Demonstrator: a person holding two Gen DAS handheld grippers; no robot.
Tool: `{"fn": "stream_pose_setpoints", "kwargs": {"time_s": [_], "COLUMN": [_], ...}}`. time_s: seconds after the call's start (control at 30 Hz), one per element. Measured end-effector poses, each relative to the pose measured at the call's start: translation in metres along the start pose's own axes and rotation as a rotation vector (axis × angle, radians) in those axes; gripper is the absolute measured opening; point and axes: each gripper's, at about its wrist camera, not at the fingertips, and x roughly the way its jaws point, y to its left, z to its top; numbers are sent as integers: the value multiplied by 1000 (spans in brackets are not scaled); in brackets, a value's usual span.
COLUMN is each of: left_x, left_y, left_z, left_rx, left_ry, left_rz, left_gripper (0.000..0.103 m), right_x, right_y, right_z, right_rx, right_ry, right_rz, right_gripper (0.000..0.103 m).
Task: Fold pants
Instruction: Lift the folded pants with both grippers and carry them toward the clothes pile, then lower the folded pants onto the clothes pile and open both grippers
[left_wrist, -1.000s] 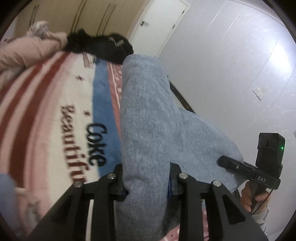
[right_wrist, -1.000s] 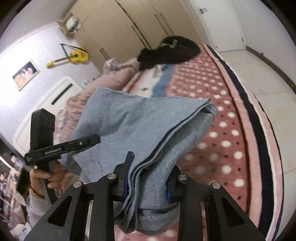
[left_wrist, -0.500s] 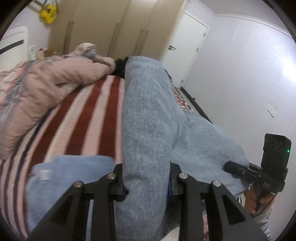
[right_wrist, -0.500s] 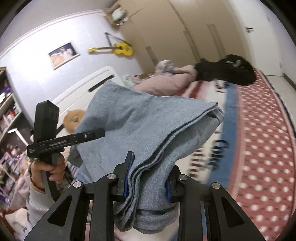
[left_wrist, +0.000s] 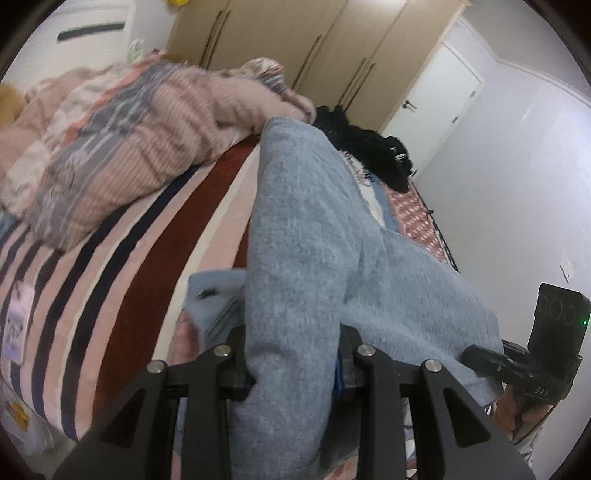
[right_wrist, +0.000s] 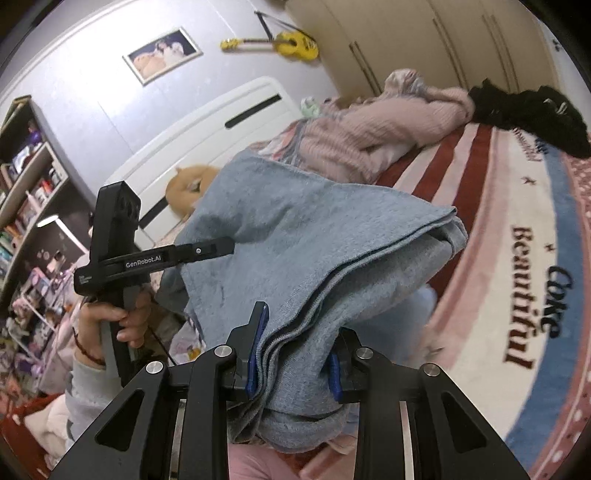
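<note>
While the folded grey-blue knit pants hang in the air above the striped blanket-covered bed, the left gripper is clenched on one end and the right gripper is grasping the layered edge at the other. A rumpled pink ribbed quilt and a black fuzzy garment sit at the bed's far end.

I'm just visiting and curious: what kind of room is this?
Most likely a home bedroom: a bed with a striped blanket and white headboard, tall wardrobes, and a yellow guitar on the wall.
</note>
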Motion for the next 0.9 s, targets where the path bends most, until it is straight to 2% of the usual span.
{"fn": "stream_pose_setpoints", "kwargs": {"time_s": [0.13, 0.3, 0.4, 0.5, 0.57, 0.63, 0.7, 0.73, 0.77, 0.8, 0.9], "left_x": [12, 15, 26, 46, 53, 53, 49, 46, 43, 38, 12], "left_y": [16, 15, 18, 28, 37, 46, 45, 45, 44, 44, 42], "left_z": [-8, -4, -1, -7, -13, -16, -17, -15, -13, -11, -2], "left_rx": [-42, -11, -7, 7, 9, -10, -4, 6, 15, 31, 29], "left_ry": [26, 20, 45, 128, 142, 131, 128, 121, 113, 93, 22], "left_rz": [-35, -84, -77, -37, -36, -68, -70, -50, -16, 41, 84], "left_gripper": [26, 27, 28, 37, 45, 47, 51, 59, 73, 77, 77], "right_x": [13, 0, -2, 13, 23, 27, 27, 26, 24, 22, 10], "right_y": [0, 1, -4, -15, -25, -32, -36, -37, -38, -40, -39], "right_z": [-2, -3, -2, -7, -14, -22, -28, -30, -31, -32, -31], "right_rx": [21, 27, 27, 50, 70, 61, 44, 35, 29, 27, 6], "right_ry": [14, -11, -15, 28, 60, 66, 50, 45, 43, 44, 33], "right_rz": [1, 9, -18, -40, -49, -61, -86, -96, -104, -110, -120], "right_gripper": [22, 21, 21, 21, 22, 24, 40, 44, 52, 55, 55]}}
